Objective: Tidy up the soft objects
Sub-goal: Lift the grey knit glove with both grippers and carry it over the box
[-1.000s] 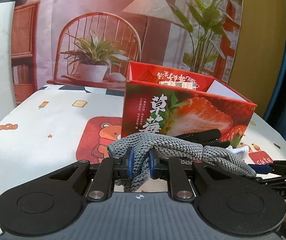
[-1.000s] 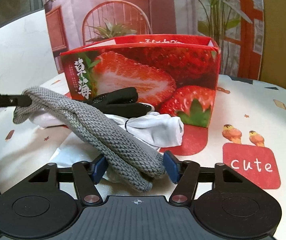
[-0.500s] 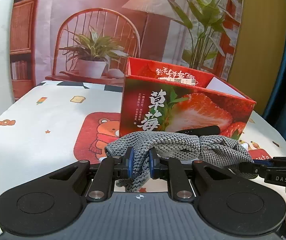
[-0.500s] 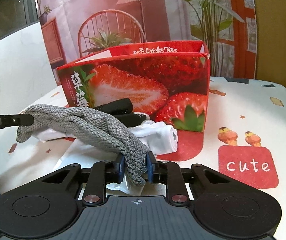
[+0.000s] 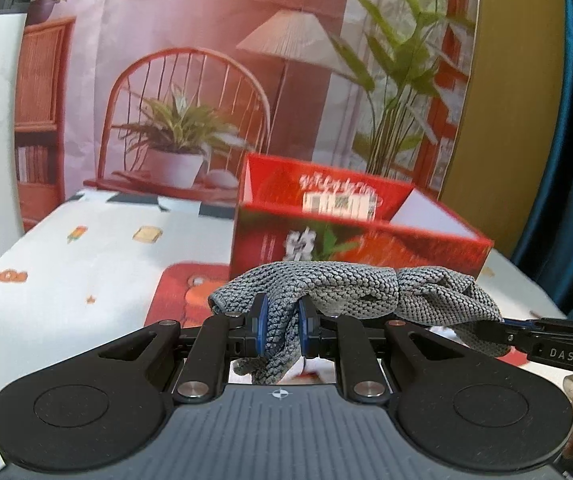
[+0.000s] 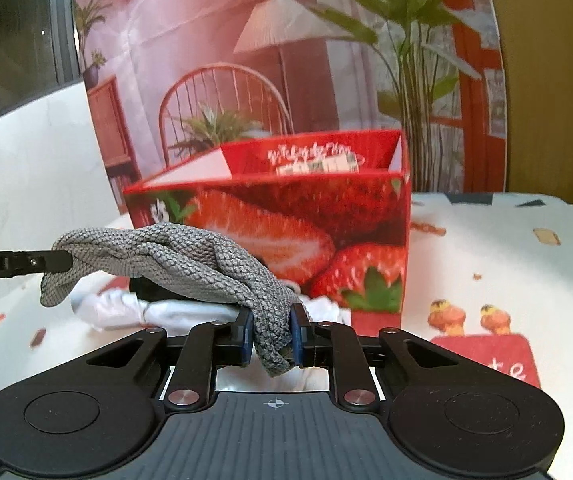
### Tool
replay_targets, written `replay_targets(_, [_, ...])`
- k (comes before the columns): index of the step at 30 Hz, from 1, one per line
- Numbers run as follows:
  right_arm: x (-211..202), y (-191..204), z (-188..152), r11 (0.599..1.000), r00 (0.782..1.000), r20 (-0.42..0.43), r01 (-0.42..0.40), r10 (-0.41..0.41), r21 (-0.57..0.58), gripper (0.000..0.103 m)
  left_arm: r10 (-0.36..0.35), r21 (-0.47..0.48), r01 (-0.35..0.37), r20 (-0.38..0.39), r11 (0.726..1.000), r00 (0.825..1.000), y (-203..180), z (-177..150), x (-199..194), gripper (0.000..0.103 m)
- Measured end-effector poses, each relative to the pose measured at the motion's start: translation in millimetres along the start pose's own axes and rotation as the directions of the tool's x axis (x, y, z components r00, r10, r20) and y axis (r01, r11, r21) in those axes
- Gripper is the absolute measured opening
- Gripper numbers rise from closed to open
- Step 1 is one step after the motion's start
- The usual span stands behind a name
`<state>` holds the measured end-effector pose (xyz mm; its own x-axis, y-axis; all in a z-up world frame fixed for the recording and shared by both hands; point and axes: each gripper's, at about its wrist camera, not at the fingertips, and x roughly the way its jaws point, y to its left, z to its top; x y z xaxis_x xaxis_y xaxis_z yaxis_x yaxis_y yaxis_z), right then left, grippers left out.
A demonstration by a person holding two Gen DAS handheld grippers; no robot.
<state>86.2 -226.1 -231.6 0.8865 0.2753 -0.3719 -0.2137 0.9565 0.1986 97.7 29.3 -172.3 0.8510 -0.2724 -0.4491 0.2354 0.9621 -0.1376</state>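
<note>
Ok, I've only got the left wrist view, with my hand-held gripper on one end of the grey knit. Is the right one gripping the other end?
Observer: Yes. The right hand-held gripper has its jaws closing on the grey knit, and the pads are pressing on its end.
Operator: Anything underneath the knit?
Observer: A white cloth lies on the table below it.
Operator: Only that?
Observer: A black item shows between the knit and the white cloth. It is mostly hidden, so I cannot tell what it is.
</note>
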Motion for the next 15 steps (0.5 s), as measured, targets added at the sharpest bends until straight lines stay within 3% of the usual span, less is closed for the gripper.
replay_targets(5, [-7.1, -8.5, 25.9, 0.998, 0.998, 0.059, -0.021, 0.018, 0.054, 0.017, -0.015, 0.037, 0.013, 0.046, 0.999, 0.999, -7.3, 25.0, -1.7, 0.017])
replay_targets(15, [-3.9, -28.6, 93.5, 0.995, 0.986, 0.166, -0.030, 0.014, 0.097, 0.017, -0.078, 0.012, 0.077, 0.069, 0.997, 0.995, -21.8, 84.0, 27.0, 0.017])
